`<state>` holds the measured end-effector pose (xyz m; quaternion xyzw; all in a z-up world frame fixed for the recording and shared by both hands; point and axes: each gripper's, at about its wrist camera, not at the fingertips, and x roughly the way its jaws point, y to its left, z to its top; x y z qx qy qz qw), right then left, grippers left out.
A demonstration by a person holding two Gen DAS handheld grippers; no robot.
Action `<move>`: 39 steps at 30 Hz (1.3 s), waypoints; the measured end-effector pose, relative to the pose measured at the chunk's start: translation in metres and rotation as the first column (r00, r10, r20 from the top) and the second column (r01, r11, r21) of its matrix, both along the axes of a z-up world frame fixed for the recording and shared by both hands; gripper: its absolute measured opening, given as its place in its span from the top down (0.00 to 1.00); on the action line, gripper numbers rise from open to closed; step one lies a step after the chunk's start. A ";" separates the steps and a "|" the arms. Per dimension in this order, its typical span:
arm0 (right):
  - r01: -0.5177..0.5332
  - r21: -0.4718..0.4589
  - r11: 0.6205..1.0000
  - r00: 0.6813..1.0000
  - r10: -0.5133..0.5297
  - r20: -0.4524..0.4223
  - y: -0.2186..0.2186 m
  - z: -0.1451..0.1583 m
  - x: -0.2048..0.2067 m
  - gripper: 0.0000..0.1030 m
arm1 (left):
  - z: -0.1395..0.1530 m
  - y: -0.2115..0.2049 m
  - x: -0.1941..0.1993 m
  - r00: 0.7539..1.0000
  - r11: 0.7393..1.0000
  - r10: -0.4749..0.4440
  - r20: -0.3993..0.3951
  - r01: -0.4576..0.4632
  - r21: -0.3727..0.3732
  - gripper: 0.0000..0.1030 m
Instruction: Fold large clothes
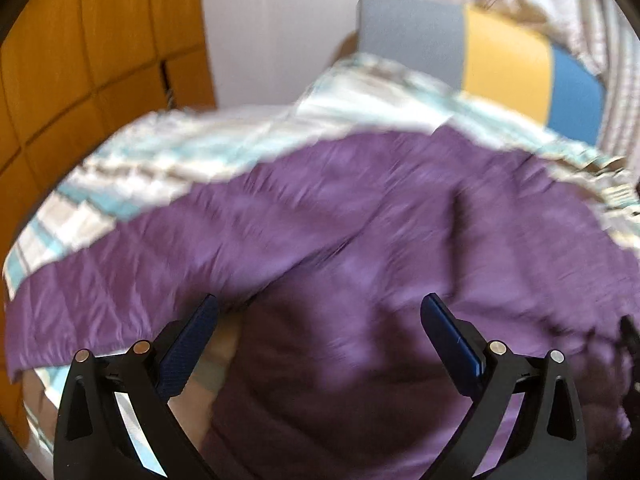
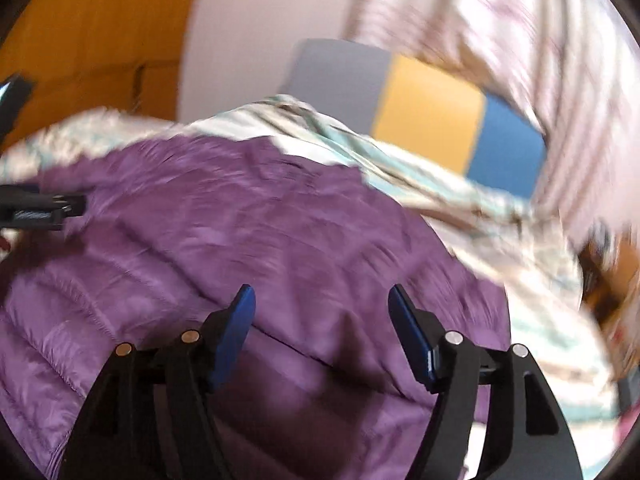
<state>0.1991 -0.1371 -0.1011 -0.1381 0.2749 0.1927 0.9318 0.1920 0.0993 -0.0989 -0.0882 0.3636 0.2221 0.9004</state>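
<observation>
A purple quilted puffer jacket (image 1: 360, 216) lies spread on a bed with a white, teal and grey checked cover (image 1: 160, 160). My left gripper (image 1: 320, 308) is open and empty, just above the jacket's near part, with a fold running up to the right. The jacket also fills the right wrist view (image 2: 240, 220). My right gripper (image 2: 322, 300) is open and empty above the jacket's right side. The left gripper's black tip (image 2: 44, 204) shows at the left edge of that view. Both views are blurred by motion.
A headboard of grey, yellow and blue panels (image 1: 504, 64) stands at the bed's far end. An orange wooden wardrobe (image 1: 80, 60) is on the left, a white wall behind, and a pale curtain (image 2: 520, 40) on the right.
</observation>
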 end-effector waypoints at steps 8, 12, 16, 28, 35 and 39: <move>0.295 0.274 0.915 0.942 -0.230 -0.246 -0.094 -0.020 0.025 0.37 | -0.016 -0.051 0.070 0.985 0.986 -0.143 -0.095 0.150 0.070 0.08; 0.340 0.272 0.900 0.919 -0.257 -0.298 -0.114 -0.006 0.018 0.43 | -0.054 -0.043 0.081 0.977 0.988 -0.148 -0.151 0.153 0.026 0.07; 0.423 0.360 0.832 0.887 -0.298 -0.353 -0.131 0.016 0.021 0.48 | -0.055 -0.044 0.083 0.978 0.988 -0.141 -0.151 0.150 0.044 0.07; 0.476 0.206 0.855 0.852 -0.390 -0.349 -0.115 -0.046 0.086 0.76 | -0.058 -0.040 0.081 0.979 0.988 -0.148 -0.139 0.152 0.017 0.03; 0.472 0.136 0.871 0.856 -0.417 -0.305 -0.105 -0.048 0.083 0.74 | -0.049 -0.041 0.079 0.979 0.989 -0.144 -0.143 0.146 0.005 0.03; 0.471 0.136 0.871 0.857 -0.417 -0.302 -0.107 -0.049 0.082 0.74 | -0.007 -0.048 0.052 0.990 0.989 -0.138 0.025 0.139 -0.041 0.03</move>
